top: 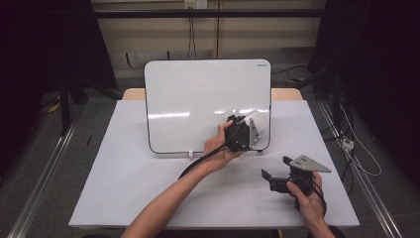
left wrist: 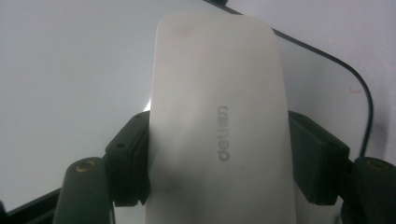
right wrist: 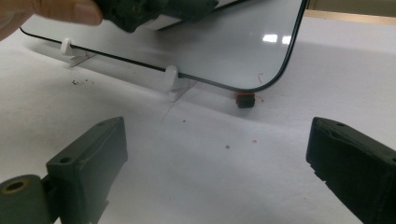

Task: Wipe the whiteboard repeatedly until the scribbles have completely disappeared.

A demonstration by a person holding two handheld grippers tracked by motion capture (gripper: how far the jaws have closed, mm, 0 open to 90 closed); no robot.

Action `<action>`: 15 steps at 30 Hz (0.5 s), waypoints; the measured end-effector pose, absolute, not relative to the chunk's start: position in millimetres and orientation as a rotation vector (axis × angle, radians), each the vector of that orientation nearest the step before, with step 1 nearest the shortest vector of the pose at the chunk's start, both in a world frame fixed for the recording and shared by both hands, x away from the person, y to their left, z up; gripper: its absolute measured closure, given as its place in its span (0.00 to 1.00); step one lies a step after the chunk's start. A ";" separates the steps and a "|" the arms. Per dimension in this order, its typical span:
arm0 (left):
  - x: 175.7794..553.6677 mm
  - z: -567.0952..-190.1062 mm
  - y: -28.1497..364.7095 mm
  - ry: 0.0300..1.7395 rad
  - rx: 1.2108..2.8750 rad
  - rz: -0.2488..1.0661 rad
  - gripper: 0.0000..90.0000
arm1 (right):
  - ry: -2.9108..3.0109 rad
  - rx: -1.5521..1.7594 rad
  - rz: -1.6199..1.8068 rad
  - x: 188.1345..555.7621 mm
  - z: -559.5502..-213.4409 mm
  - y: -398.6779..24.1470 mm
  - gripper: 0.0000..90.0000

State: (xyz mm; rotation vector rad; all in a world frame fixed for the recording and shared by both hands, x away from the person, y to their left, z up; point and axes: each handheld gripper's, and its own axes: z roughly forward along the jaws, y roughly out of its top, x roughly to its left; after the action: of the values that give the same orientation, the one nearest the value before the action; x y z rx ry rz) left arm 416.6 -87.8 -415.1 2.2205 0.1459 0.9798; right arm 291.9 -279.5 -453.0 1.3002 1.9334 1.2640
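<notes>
A white board (top: 198,99) with a thin black rim stands propped up at the back of the table. My left gripper (top: 249,127) is shut on a white eraser (top: 260,121) and holds it against the board's lower right part. In the left gripper view the eraser (left wrist: 219,116), with grey lettering on its back, sits clamped between both black pads (left wrist: 133,158), and the board (left wrist: 70,70) lies behind it. My right gripper (top: 277,167) rests low over the table at the right, open, with nothing between its jaws (right wrist: 215,158).
The white table cover (top: 124,173) lies under everything. White clips (right wrist: 173,74) hold the board's (right wrist: 224,51) lower edge. A small black and red piece (right wrist: 245,100) sits under the board's corner. Small red and dark specks dot the cover nearby.
</notes>
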 end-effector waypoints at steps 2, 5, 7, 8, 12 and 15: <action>413.4 -418.4 -85.6 0.133 2.233 0.980 0.34 | 1.932 1.298 1.265 291.8 -453.0 -279.9 0.06; 409.6 -423.5 -81.6 0.106 2.245 0.965 0.34 | 1.932 1.299 1.264 291.9 -453.0 -280.0 0.06; 407.1 -426.0 -79.0 0.096 2.253 0.965 0.34 | 1.933 1.300 1.264 291.8 -453.1 -279.8 0.06; 406.3 -427.3 -77.8 0.093 2.253 0.961 0.34 | 1.932 1.300 1.264 291.8 -453.0 -279.8 0.06; 404.1 -430.6 -72.1 0.085 2.254 0.953 0.34 | 1.931 1.297 1.265 291.4 -452.9 -280.2 0.06; 403.2 -430.7 -70.4 0.087 2.263 0.953 0.34 | 1.931 1.297 1.266 291.5 -453.0 -280.4 0.06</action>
State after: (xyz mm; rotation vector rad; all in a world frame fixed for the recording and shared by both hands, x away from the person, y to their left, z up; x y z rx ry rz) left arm 403.2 -70.4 -430.7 2.2629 0.0867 0.9526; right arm 291.5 -280.4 -453.0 1.2966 1.9313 1.2655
